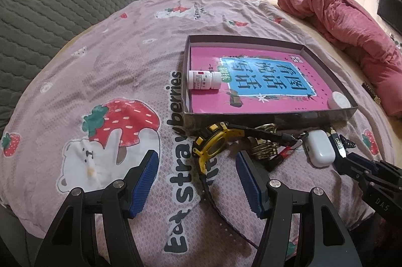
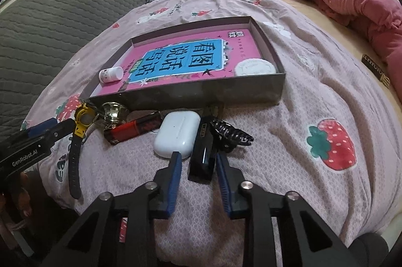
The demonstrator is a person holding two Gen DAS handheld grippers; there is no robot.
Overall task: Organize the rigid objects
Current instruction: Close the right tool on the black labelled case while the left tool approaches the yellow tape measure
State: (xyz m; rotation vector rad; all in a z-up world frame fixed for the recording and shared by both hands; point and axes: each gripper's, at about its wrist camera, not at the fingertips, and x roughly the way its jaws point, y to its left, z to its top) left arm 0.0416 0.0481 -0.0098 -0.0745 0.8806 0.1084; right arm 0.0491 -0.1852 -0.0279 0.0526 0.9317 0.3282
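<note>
Right gripper (image 2: 197, 166): nearest to the camera; its blue pads are on both sides of a black lighter (image 2: 202, 157), but I cannot tell if they press it.
Left gripper (image 1: 198, 179): jaws wide apart, holding nothing, over the watch strap.
Bed sheet (image 1: 100, 66): pink, with strawberries.
Box (image 2: 191, 93): holds a pink book (image 1: 251, 81), a white bottle (image 1: 204, 79) and a round white lid (image 2: 255, 67).
Earbud case (image 2: 177, 134): white, touching the lighter's left side.
Watch (image 1: 213, 144): yellow and black, in front of the box.
</note>
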